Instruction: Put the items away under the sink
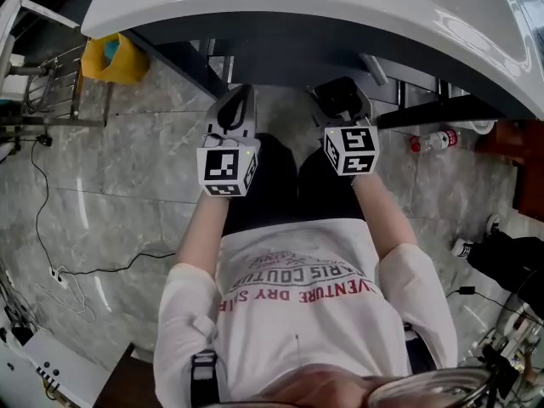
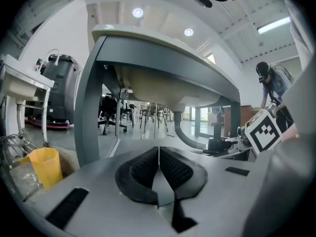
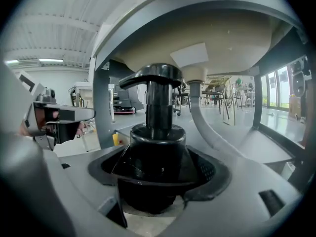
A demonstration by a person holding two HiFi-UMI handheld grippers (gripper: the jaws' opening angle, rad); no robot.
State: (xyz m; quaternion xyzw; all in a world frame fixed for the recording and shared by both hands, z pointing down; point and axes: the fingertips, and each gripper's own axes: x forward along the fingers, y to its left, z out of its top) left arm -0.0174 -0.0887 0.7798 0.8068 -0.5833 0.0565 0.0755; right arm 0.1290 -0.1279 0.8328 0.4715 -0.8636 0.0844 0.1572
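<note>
Two handheld grippers are pointing in beneath the white, curved-rim ceramic sink, held low in front of the person. The right gripper is clamping a black plastic pump-dispenser bottle by its shoulder. The bottle is standing upright between the jaws, with its spout just below the pale underside of the sink and beside the grey corrugated drain hose. The left gripper is carrying nothing: its ribbed black pads are pressing together, and the open space under the sink is showing past them.

Judging by this, the carrying-in step is under way, with the bottle not yet set down. The next move is likely calling for the right gripper to go lower and further in under the sink, clear of the hose and the grey metal frame leg, until the base is resting flat on the marbled grey floor. Only then should the jaws part. A small red-capped bottle is already lying under the sink's right end, so the landing spot is best chosen apart from it.
</note>
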